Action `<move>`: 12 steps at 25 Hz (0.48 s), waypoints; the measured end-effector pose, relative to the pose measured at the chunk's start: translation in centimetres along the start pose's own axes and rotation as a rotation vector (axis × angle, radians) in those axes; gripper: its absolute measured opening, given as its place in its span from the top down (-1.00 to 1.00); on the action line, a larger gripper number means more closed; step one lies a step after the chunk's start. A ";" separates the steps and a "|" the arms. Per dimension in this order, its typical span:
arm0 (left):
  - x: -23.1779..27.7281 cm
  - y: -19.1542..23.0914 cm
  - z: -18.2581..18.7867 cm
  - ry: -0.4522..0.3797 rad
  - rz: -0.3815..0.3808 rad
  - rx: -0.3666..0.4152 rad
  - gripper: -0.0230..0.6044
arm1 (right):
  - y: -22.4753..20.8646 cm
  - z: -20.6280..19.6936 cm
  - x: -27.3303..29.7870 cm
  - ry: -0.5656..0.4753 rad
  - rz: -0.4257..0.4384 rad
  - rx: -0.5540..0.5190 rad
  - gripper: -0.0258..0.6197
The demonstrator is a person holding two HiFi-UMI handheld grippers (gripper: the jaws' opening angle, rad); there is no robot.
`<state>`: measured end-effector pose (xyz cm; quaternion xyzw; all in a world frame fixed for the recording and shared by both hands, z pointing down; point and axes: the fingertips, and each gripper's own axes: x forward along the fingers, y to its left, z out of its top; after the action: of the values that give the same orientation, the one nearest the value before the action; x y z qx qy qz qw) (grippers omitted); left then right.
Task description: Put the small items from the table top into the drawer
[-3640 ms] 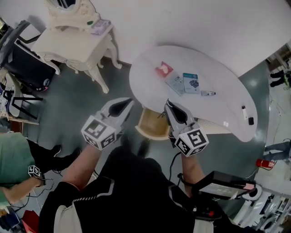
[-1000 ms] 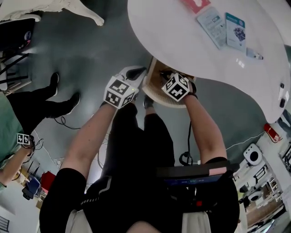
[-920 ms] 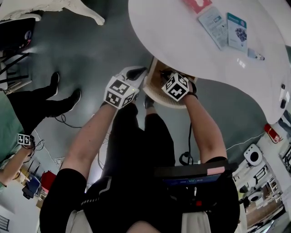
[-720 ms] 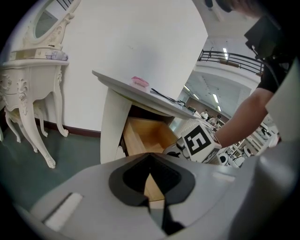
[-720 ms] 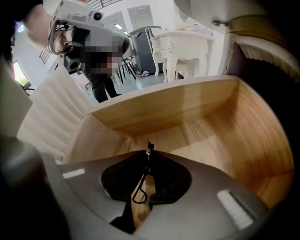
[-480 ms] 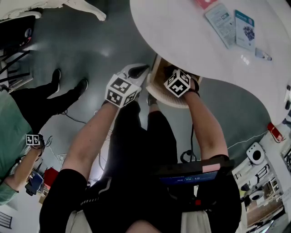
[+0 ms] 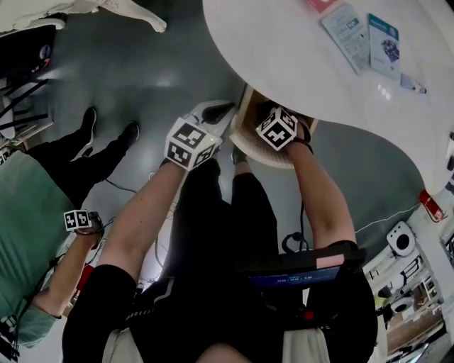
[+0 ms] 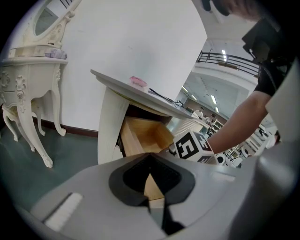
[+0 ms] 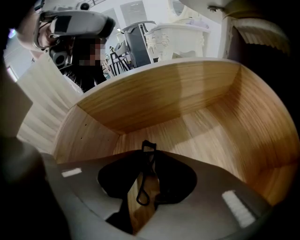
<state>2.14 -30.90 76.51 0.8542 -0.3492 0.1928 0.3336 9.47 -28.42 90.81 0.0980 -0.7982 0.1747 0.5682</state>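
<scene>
The wooden drawer stands pulled out under the white round table. My right gripper reaches down into it, its marker cube above the rim. In the right gripper view a thin black wire-loop item stands between the jaws of my right gripper above the drawer floor; the jaws are opening. My left gripper hovers shut and empty beside the drawer's left edge. On the table lie a red packet, two card packs and a small item.
A person in green with a marker cube on the wrist stands at the left. The left gripper view shows a carved white dressing table left of the drawer. A laptop hangs at my waist.
The person in green has come closer at the left. Both grippers stay at the drawer, the right one still inside it.
</scene>
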 end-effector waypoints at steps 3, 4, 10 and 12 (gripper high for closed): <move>-0.2 -0.2 0.1 0.000 -0.001 0.004 0.93 | -0.1 0.2 -0.2 -0.008 -0.015 -0.004 0.62; -0.4 -0.2 0.2 -0.001 0.000 0.007 0.93 | -0.2 0.3 -0.4 -0.016 -0.023 -0.001 0.62; -1.5 -0.8 1.3 -0.017 0.002 0.027 0.93 | -0.3 1.2 -2.1 -0.034 -0.036 -0.002 0.52; -2.2 -1.2 1.7 -0.023 0.001 0.032 0.93 | 0.2 1.6 -3.0 -0.043 -0.033 -0.008 0.56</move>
<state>1.67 -30.42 73.60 0.8613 -0.3505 0.1887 0.3158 9.06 -28.97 87.46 0.1125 -0.8092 0.1599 0.5540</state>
